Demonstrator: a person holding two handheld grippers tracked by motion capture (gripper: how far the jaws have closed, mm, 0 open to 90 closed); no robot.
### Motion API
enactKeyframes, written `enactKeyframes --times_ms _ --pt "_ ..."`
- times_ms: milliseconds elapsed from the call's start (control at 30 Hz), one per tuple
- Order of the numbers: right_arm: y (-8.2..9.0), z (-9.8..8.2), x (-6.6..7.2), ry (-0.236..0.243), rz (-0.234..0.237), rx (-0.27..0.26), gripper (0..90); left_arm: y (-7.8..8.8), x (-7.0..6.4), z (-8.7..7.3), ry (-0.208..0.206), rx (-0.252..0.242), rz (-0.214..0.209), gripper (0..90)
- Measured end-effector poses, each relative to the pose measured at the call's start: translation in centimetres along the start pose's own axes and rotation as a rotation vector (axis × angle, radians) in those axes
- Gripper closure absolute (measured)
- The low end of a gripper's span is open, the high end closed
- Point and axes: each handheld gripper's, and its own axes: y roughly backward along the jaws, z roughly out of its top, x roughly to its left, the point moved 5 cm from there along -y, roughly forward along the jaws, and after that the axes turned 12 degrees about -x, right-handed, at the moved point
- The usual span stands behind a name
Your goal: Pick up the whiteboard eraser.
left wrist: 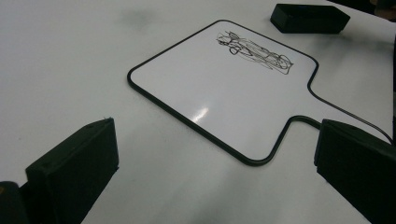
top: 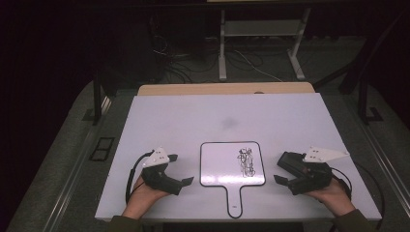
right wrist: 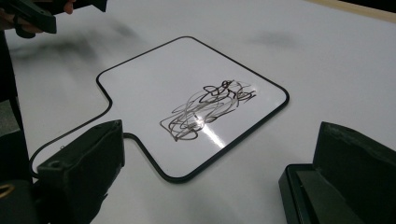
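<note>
A small paddle-shaped whiteboard [top: 232, 164] [left wrist: 224, 88] [right wrist: 187, 98] with a black rim lies flat near the table's front edge, handle toward the person. A black scribble [top: 245, 162] [right wrist: 205, 109] marks its right half. To its left, a hand holds my left gripper [top: 180, 169] [left wrist: 217, 126] open, with its jaws toward the board. On the other side, my right gripper [top: 285, 171] [right wrist: 222, 135] stands open, also facing the board. A black block-shaped eraser [top: 290, 161] [left wrist: 310, 17] [right wrist: 303, 196] lies on the table, just inside the right gripper's far jaw. The left gripper [right wrist: 32, 14] also shows far off in the right gripper view.
The white table top [top: 222, 116] has a faint grey smudge [top: 228, 123] behind the board. A wooden strip [top: 225, 88] runs along its far edge. Beyond stand a desk frame [top: 222, 43] and floor cables [top: 183, 67].
</note>
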Motion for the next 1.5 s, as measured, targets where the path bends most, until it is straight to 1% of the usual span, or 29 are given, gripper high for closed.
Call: enactKeyframes --times_ms 100,233,333,533,567,600,700,800,967,1100,1133,1200,1267,1333,1367,1500 --pt "0.0 0.1 0.0 0.009 0.007 0.005 0.9 0.1 0.0 0.0 -0.005 -0.001 -0.001 0.0" --pt "-0.1 0.2 -0.2 0.021 0.016 0.004 0.9 0.1 0.1 0.0 0.005 0.002 -0.002 0.0" --pt "-0.1 0.3 -0.3 0.028 0.021 0.0 0.9 0.0 0.1 0.0 0.003 -0.002 -0.003 0.0" --pt "0.0 0.4 -0.7 0.023 0.021 0.002 0.9 0.0 0.0 0.0 0.009 -0.005 -0.004 0.0" --pt "0.0 0.5 -0.9 0.022 0.014 -0.005 0.9 -0.1 0.0 0.0 0.012 -0.007 -0.003 0.0" --pt "0.0 0.6 -0.9 0.013 0.012 -0.006 0.9 -0.1 0.0 0.0 0.012 -0.007 -0.003 0.0" --pt "0.0 0.6 -1.1 0.009 0.005 -0.004 0.9 -0.2 0.1 0.1 0.02 -0.009 -0.003 0.0" --pt "0.1 0.6 -1.6 0.0 -0.002 0.014 0.9 -0.5 0.0 0.2 0.015 -0.007 -0.006 0.0" --pt "0.1 0.7 -2.1 -0.004 -0.009 0.018 0.9 -0.6 -0.2 0.2 0.015 -0.003 -0.011 0.0" --pt "0.0 0.7 -2.3 -0.006 -0.01 0.024 0.9 -0.5 -0.2 0.1 0.013 -0.003 -0.013 0.0" --pt "0.0 0.8 -2.3 0.001 -0.008 0.035 0.9 -0.4 -0.2 0.0 0.012 0.0 -0.013 0.0" --pt "0.0 0.8 -2.3 0.006 -0.005 0.04 0.9 -0.4 -0.2 0.0 0.009 -0.003 -0.012 0.0" --pt "0.0 1.0 -2.4 0.007 -0.009 0.066 0.9 -0.3 -0.1 -0.1 0.006 -0.002 -0.014 0.0" --pt "0.0 1.2 -2.6 0.016 -0.013 0.068 1.0 -0.2 -0.1 -0.1 0.006 -0.004 -0.011 0.0" --pt "0.0 1.3 -2.7 0.013 -0.015 0.068 1.0 -0.2 -0.1 -0.1 0.006 -0.004 -0.011 0.0" --pt "0.0 1.6 -3.0 0.02 -0.009 0.075 1.0 -0.1 0.0 -0.1 0.006 -0.005 -0.009 0.0"
